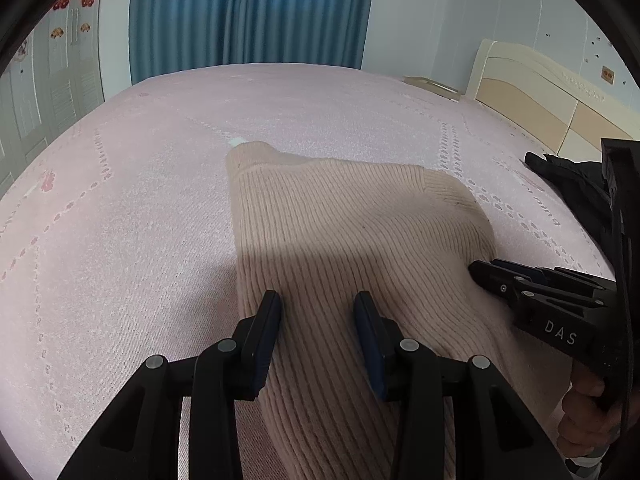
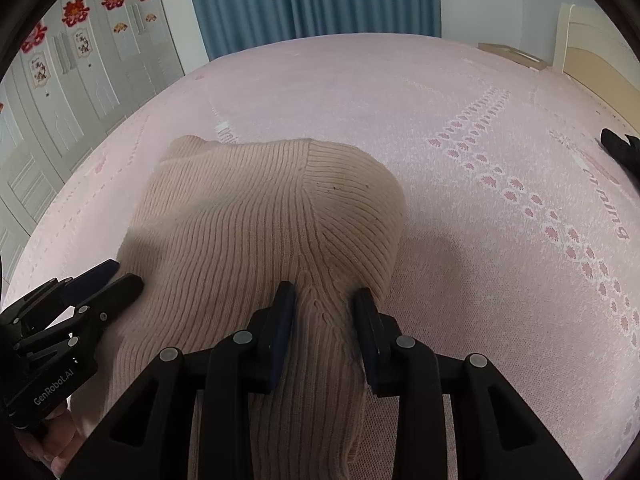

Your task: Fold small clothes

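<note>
A beige ribbed knit garment lies on the pink bed, its near part lifted toward both cameras. My left gripper has its fingers apart with the knit running between them; the fabric fills the gap. My right gripper has its fingers on either side of a bunched fold of the same garment. Each gripper shows in the other's view: the right one at the garment's right edge, the left one at its left edge.
The pink bedspread has a printed flower pattern. A dark garment lies at the bed's right edge, also seen in the right wrist view. A cream headboard stands right, blue curtains behind, white wardrobe doors left.
</note>
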The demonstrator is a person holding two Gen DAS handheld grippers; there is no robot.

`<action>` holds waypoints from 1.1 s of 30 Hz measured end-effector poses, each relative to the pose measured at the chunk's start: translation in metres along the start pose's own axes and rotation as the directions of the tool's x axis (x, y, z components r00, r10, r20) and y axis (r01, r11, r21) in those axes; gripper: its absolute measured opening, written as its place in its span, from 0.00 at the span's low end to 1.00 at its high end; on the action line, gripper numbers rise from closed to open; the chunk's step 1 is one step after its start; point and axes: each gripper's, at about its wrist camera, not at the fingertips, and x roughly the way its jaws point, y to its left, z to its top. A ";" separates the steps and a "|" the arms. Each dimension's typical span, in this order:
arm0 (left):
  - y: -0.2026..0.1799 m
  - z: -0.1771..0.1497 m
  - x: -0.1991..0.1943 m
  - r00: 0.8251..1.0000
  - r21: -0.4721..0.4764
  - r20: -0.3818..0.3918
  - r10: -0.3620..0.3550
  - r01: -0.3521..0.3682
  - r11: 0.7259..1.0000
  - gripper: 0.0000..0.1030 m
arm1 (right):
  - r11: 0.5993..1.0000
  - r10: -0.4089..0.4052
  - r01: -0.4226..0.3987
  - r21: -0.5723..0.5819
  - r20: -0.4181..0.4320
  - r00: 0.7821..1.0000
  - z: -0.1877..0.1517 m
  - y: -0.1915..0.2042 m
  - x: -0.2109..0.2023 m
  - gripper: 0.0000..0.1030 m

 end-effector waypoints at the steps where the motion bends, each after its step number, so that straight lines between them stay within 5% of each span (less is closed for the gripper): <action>1: 0.000 0.000 0.000 1.000 -0.002 0.001 0.000 0.000 1.000 0.37 | 1.000 -0.001 0.001 0.000 0.000 1.000 0.000 0.000 0.000 0.29; 16: 0.001 0.004 0.001 1.000 0.001 -0.014 -0.002 0.002 1.000 0.37 | 0.999 0.000 0.000 -0.033 0.009 1.000 0.000 0.002 -0.001 0.30; 21: 0.009 0.024 0.001 0.998 -0.004 -0.045 -0.034 0.034 0.999 0.46 | 0.998 0.054 -0.055 -0.021 -0.005 0.999 0.015 -0.009 -0.008 0.39; 33: 0.027 0.056 0.057 0.994 -0.036 -0.100 -0.049 0.045 0.998 0.46 | 0.999 0.038 -0.038 -0.010 -0.023 0.999 0.032 -0.016 0.024 0.41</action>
